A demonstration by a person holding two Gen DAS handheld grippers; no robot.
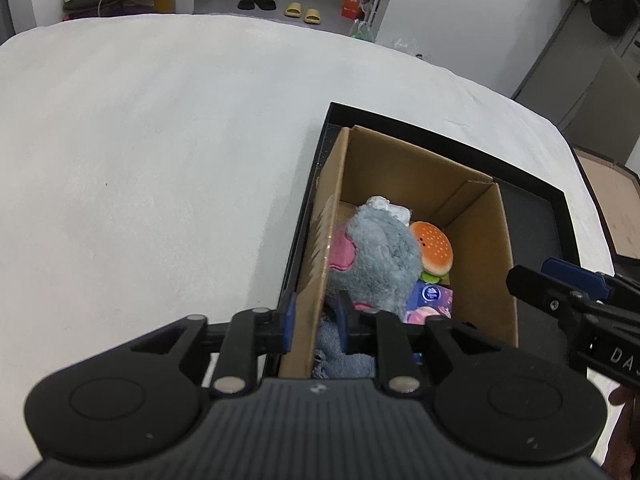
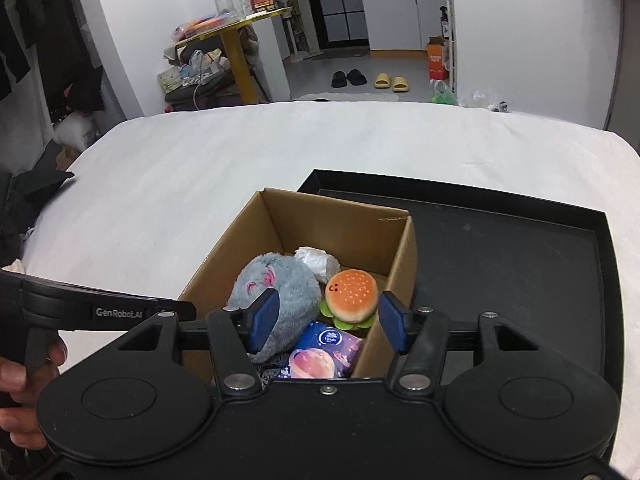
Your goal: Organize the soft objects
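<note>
A cardboard box (image 1: 484,236) (image 2: 400,256) stands on a black tray (image 2: 520,264) (image 1: 532,216). Inside lie a grey plush mouse (image 1: 380,256) (image 2: 280,280), a burger plush (image 1: 434,248) (image 2: 352,292), a blue tissue pack (image 1: 434,300) (image 2: 328,350), crumpled white tissue (image 2: 316,260) and denim cloth (image 1: 344,356). My left gripper (image 1: 316,324) straddles the box's left wall, one finger outside and one inside, shut on it. My right gripper (image 2: 328,322) is open above the box, holding nothing; it also shows in the left wrist view (image 1: 560,284).
The tray sits on a white padded table (image 1: 160,160) (image 2: 200,168). Beyond the table's far edge are slippers (image 2: 370,79), an orange box (image 2: 436,60) and a cluttered yellow side table (image 2: 240,36).
</note>
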